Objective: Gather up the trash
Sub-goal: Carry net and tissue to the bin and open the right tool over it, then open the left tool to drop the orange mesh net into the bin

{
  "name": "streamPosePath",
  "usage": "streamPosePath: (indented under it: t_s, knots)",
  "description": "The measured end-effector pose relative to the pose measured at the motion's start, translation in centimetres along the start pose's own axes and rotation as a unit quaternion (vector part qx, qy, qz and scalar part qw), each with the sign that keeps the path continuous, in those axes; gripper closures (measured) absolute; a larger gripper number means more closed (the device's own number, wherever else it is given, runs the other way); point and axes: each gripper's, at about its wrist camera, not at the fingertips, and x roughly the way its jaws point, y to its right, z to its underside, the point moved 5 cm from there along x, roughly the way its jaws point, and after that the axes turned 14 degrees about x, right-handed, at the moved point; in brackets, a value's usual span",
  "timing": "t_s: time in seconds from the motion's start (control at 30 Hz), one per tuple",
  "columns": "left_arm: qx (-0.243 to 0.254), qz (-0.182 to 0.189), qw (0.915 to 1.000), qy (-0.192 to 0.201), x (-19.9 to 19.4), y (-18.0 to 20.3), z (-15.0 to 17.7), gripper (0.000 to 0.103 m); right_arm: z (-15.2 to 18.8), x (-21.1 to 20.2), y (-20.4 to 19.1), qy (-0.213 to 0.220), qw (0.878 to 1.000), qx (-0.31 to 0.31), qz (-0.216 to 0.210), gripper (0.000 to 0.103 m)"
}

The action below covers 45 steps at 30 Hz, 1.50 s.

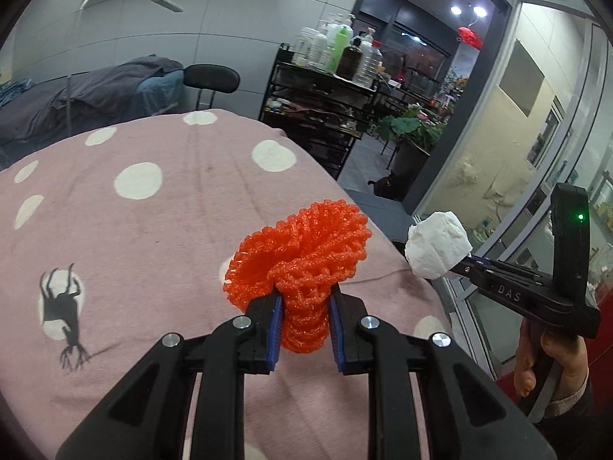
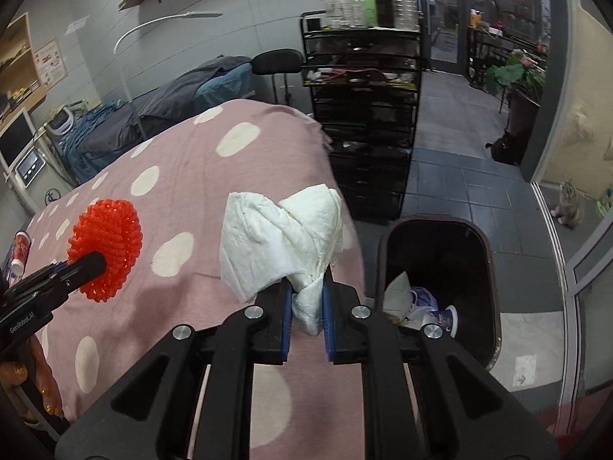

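Nearest in my left wrist view, the left gripper (image 1: pixel 305 320) is clamped on an orange foam net (image 1: pixel 302 253), whose bunched stem sits between the blue pads while its flared end fans out above the jaws. In my right wrist view, the right gripper (image 2: pixel 308 312) is clamped on a crumpled white tissue (image 2: pixel 281 237), pinched at its twisted lower end. Both pieces are held in the air over the pink dotted blanket (image 1: pixel 153 230), touching nothing else. Each gripper appears in the other's view: the net at left of the right view, the tissue at right of the left view, with a hand (image 1: pixel 551 360) on the right gripper's handle. Just beyond the blanket's edge, I see a dark bin (image 2: pixel 440 268) on the floor, open, with paper and a small cup inside. Farther off stand a black cart (image 2: pixel 364 122) topped with bottles, a stool, a grey-covered bed and a potted plant (image 2: pixel 515 73).
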Motion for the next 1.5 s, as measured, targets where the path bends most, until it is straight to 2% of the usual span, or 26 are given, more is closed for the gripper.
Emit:
streamPosePath:
  t_s: [0.13,0.23,0.4,0.53,0.6,0.7,0.73,0.77,0.83,1.07,1.2,1.3,1.33,1.37,1.4,1.43,1.5]
  knots:
    - [0.021,0.029,0.9994,-0.003,1.5,2.6,-1.3,0.082,-0.8,0.2,4.2,0.008,0.999,0.032,0.039,0.089]
    - [0.037,0.044,0.9983,-0.004,2.7,4.8,-2.3,0.082,-1.0,2.0,7.2,0.001,0.996,0.047,0.078,0.089]
    - [0.057,0.081,0.9951,-0.008,5.3,8.2,-4.9,0.082,-0.4,6.7,12.2,-0.04,0.988,0.101,0.111,0.089]
    - [0.068,0.111,0.9911,-0.03,7.7,10.8,-5.9,0.082,1.0,10.6,15.6,-0.074,0.979,0.13,0.139,0.089]
    - [0.071,0.122,0.989,-0.044,9.0,11.9,-6.1,0.082,2.2,12.6,17.1,-0.098,0.974,0.151,0.136,0.086]
    - [0.073,0.141,0.9848,-0.071,11.1,13.6,-6.1,0.082,3.8,15.0,18.6,-0.131,0.966,0.17,0.144,0.067]
    - [0.073,0.145,0.9833,-0.083,11.9,14.2,-6.0,0.082,4.3,15.5,19.0,-0.137,0.964,0.175,0.148,0.055]
    - [0.074,0.148,0.9819,-0.092,12.4,14.6,-5.9,0.082,4.7,15.6,19.3,-0.138,0.962,0.18,0.15,0.047]
    - [0.072,0.154,0.9792,-0.111,13.8,15.4,-5.7,0.082,5.4,15.3,19.6,-0.134,0.962,0.187,0.15,0.044]
    - [0.079,0.184,0.9637,-0.176,19.0,18.8,-5.6,0.082,6.7,11.9,19.9,-0.109,0.963,0.19,0.159,0.04]
    - [0.093,0.18,0.9555,-0.214,21.9,20.6,-4.9,0.082,7.2,9.0,19.9,-0.086,0.965,0.187,0.162,0.037]
    - [0.107,0.177,0.9465,-0.248,23.8,21.9,-4.1,0.075,7.7,7.3,19.9,-0.077,0.964,0.195,0.162,0.036]
    - [0.107,0.172,0.9456,-0.255,24.3,22.0,-3.9,0.06,7.9,6.6,19.8,-0.074,0.965,0.195,0.162,0.036]
    - [0.107,0.169,0.9432,-0.265,24.8,22.2,-3.6,0.037,8.0,6.2,19.9,-0.072,0.965,0.193,0.163,0.036]
    - [0.105,0.167,0.9409,-0.275,25.2,22.3,-3.2,0.028,8.0,5.9,19.8,-0.07,0.965,0.191,0.165,0.036]
    - [0.103,0.165,0.9403,-0.279,25.4,22.2,-3.0,0.023,8.1,5.5,19.7,-0.066,0.965,0.188,0.17,0.036]
    - [0.109,0.17,0.9385,-0.28,25.2,22.2,-3.0,0.023,8.2,4.5,19.7,-0.054,0.965,0.179,0.184,0.035]
